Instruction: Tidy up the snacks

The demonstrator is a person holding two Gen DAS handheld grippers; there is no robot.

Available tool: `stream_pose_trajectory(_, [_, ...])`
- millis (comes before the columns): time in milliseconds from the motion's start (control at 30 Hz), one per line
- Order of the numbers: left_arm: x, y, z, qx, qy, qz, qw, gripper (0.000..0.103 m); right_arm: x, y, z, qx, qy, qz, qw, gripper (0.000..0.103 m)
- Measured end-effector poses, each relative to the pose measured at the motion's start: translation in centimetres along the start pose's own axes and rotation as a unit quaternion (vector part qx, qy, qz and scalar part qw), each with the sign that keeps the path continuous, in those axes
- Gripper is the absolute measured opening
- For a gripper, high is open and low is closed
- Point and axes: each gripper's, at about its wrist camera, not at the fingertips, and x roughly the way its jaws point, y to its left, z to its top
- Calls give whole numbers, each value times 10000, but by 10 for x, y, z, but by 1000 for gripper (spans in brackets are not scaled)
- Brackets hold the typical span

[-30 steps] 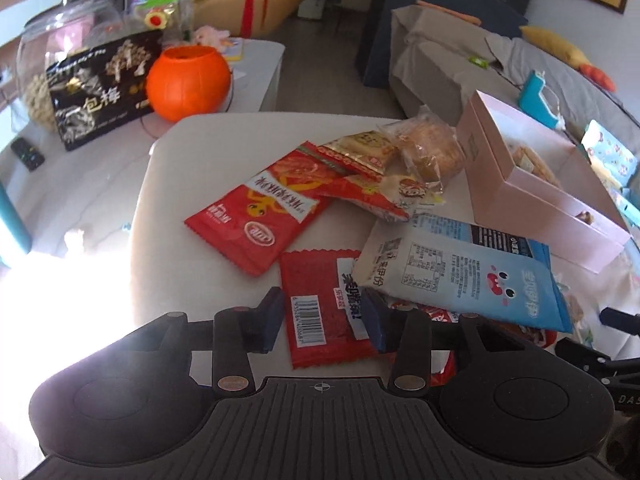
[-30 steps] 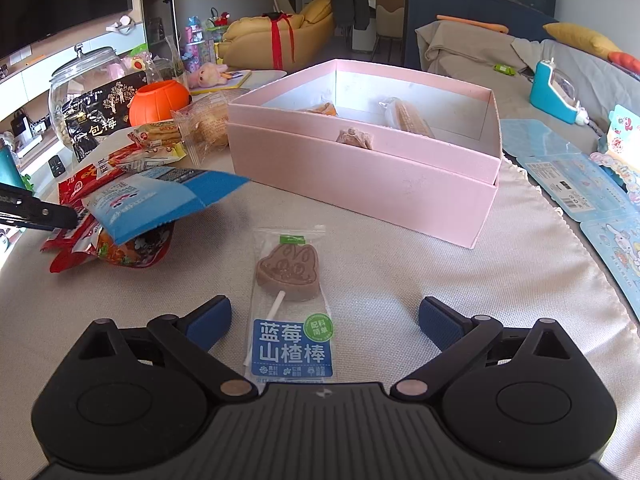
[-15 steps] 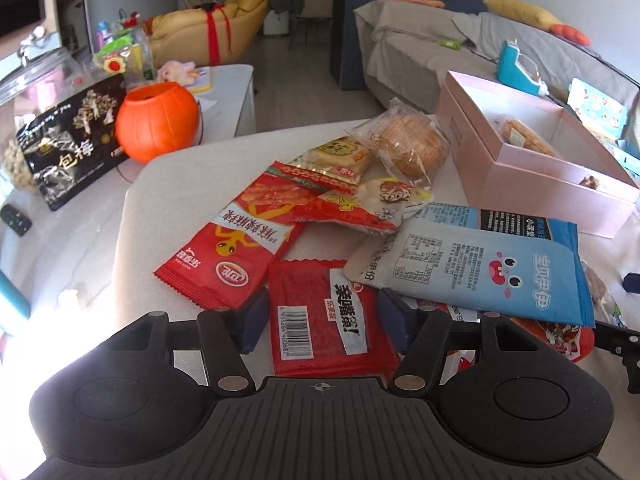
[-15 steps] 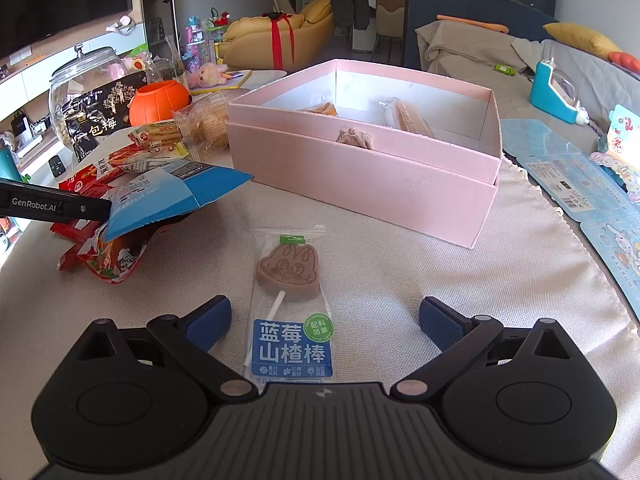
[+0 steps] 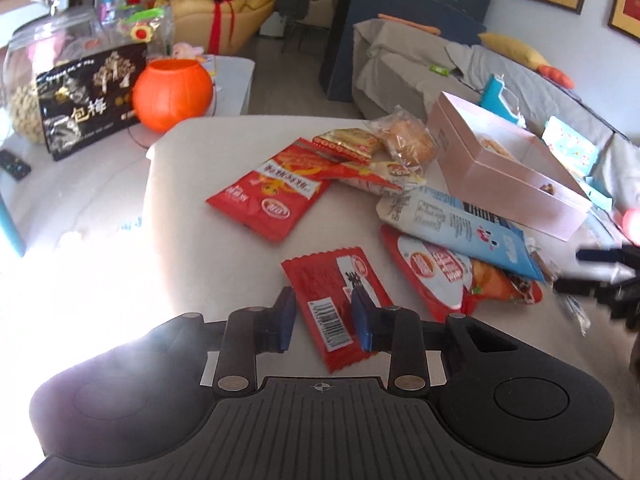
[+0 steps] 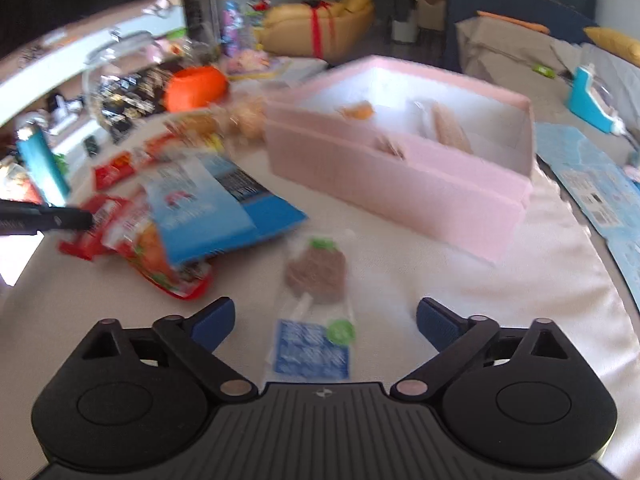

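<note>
A small red packet with a barcode (image 5: pixel 336 304) lies flat on the pale table (image 5: pixel 200 208). My left gripper (image 5: pixel 324 320) straddles its near end; the jaws are closing, the right pad overlaps the packet and a sliver of table shows by the left pad. A lollipop in a clear wrapper (image 6: pixel 316 304) lies between the wide jaws of my right gripper (image 6: pixel 325 320), which are closing a little without touching it. The open pink box (image 6: pixel 400 184) holds a few snacks and stands behind the lollipop.
A blue packet (image 5: pixel 460 228) rests on a red one (image 5: pixel 444 276) beside the pink box (image 5: pixel 516 184). A big red bag (image 5: pixel 268 196), a bun (image 5: pixel 412 142) and small packets lie farther back. An orange pumpkin pot (image 5: pixel 172 94) stands beyond the table.
My left gripper's jaws spread wide, then narrowed around the barcode packet, and the hand shifted away from the blue packet. The right view has tilted a little and is blurred.
</note>
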Motion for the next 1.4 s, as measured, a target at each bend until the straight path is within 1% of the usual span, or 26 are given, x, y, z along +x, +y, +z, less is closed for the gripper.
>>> stream_pose_trajectory(67, [-4, 2, -1, -92, -6, -9, 10000, 31, -13, 6, 17, -146, -324, 89, 9993, 97])
stream_pose_trajectory(133, [-9, 3, 2, -216, -90, 11, 9997, 31, -18, 12, 37, -245, -500, 137, 9984, 97])
stream_pose_trajectory(200, [-15, 0, 5, -239, -221, 94, 9994, 31, -13, 16, 53, -237, -477, 263, 9982, 97])
stream_pose_trajectory(267, [-18, -5, 8, -212, -258, 25, 9994, 31, -1, 20, 58, -195, -319, 299, 9989, 97])
stream_pose_trajectory(333, [-15, -13, 9, -76, -185, -9, 9998, 32, 9, 27, 52, -236, -178, 243, 9993, 97])
stream_pose_trajectory(467, [6, -31, 8, 419, 95, 345, 9985, 33, 17, 32, 26, -317, -75, 33, 9995, 97])
stream_pose_trajectory(500, [10, -36, 8, 540, 18, 423, 9976, 33, 16, 31, 22, -308, -80, -37, 9995, 97])
stream_pose_trajectory(567, [17, -45, 10, 716, 23, 528, 9960, 37, 13, 25, 15, -235, -84, -174, 9995, 97])
stream_pose_trajectory(633, [23, -53, 11, 829, 36, 508, 9953, 48, 9, 18, 11, -108, -108, -326, 9994, 97])
stream_pose_trajectory(667, [24, -57, 11, 924, 35, 545, 9942, 51, 7, 13, 8, -40, -109, -410, 9991, 97])
stream_pose_trajectory(700, [26, -61, 9, 1076, 49, 559, 9926, 55, 6, 9, 6, 23, -111, -491, 9987, 97])
stream_pose_trajectory(733, [27, -64, 7, 1238, 52, 583, 9906, 57, 5, 5, 3, 84, -114, -571, 9983, 97])
stream_pose_trajectory(800, [27, -68, 2, 1569, 20, 662, 9854, 58, 4, -3, -5, 178, -85, -657, 9976, 97])
stream_pose_trajectory(833, [27, -68, 0, 1645, -6, 714, 9838, 60, 5, -6, -9, 226, -43, -675, 9975, 97])
stream_pose_trajectory(867, [26, -66, -1, 1633, -19, 745, 9838, 60, 8, -9, -14, 297, 30, -686, 9972, 97])
stream_pose_trajectory(933, [24, -57, 0, 1420, -37, 852, 9862, 60, 5, -14, -20, 462, -91, -629, 9969, 98])
stream_pose_trajectory(1000, [23, -45, 4, 1199, -66, 953, 9882, 61, 6, -15, -20, 465, -85, -641, 9968, 98])
stream_pose_trajectory(1100, [26, -31, 10, 887, 43, 942, 9916, 74, 7, -10, -20, 388, -68, -701, 9968, 99])
stream_pose_trajectory(1133, [26, -26, 11, 749, 65, 901, 9931, 76, 8, -10, -19, 385, -66, -705, 9967, 99])
stream_pose_trajectory(1300, [26, -19, 13, 618, 10, 889, 9941, 75, 9, -9, -18, 398, -73, -700, 9967, 99])
stream_pose_trajectory(1367, [29, -23, 13, 735, -30, 868, 9935, 73, 9, -9, -18, 404, -85, -701, 9967, 99])
stream_pose_trajectory(1400, [29, -27, 12, 795, -58, 849, 9932, 69, 10, -10, -18, 403, -92, -704, 9967, 99])
